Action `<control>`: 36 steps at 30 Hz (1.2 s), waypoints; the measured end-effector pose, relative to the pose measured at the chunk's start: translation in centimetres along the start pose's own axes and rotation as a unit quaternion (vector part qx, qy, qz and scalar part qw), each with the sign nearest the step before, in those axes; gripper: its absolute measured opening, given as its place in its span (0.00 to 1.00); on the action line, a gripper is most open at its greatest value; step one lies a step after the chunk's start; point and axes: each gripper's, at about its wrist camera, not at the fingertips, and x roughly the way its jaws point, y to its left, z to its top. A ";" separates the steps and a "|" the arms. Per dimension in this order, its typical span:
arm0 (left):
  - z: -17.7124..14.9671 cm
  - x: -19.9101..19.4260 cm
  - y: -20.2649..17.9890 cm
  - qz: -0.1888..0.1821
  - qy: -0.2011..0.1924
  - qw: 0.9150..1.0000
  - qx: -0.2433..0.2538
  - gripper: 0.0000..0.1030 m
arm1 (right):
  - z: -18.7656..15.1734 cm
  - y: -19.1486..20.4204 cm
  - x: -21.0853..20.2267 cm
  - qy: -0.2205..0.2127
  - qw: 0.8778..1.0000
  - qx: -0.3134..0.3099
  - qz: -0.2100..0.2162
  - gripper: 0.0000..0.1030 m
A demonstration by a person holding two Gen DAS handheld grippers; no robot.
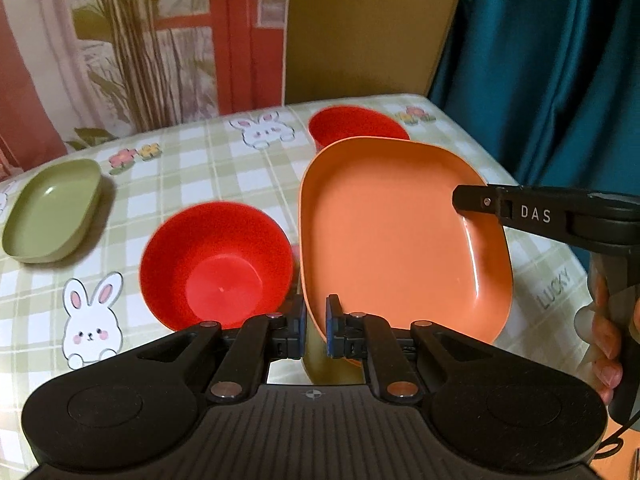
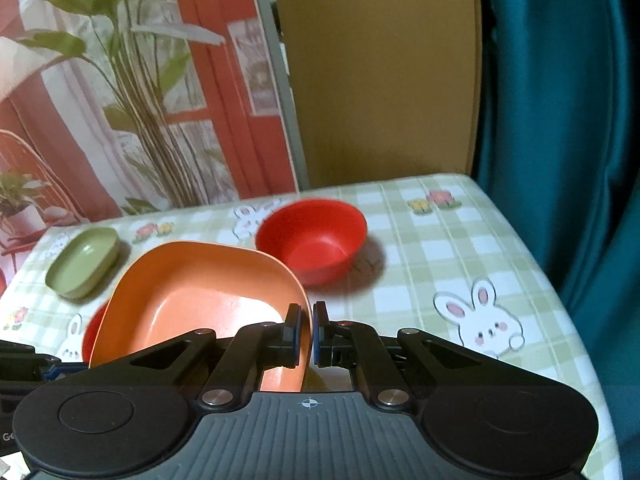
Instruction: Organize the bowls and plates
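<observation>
An orange plate is held tilted above the table. My left gripper is shut on its near rim. My right gripper is shut on its right rim, and its finger shows in the left wrist view. The plate also fills the lower left of the right wrist view. A red bowl stands left of the plate. A second red bowl stands behind it. A green plate lies at the far left, also seen in the right wrist view.
The table carries a green checked cloth with rabbits. A brown board and a teal curtain stand behind and to the right. A plant backdrop is at the left. The table's right edge is close.
</observation>
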 end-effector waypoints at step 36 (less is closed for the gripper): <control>-1.3 2.3 -0.7 0.007 0.033 0.999 0.008 0.10 | -4.5 -1.1 2.8 0.051 0.999 0.016 -0.009 0.07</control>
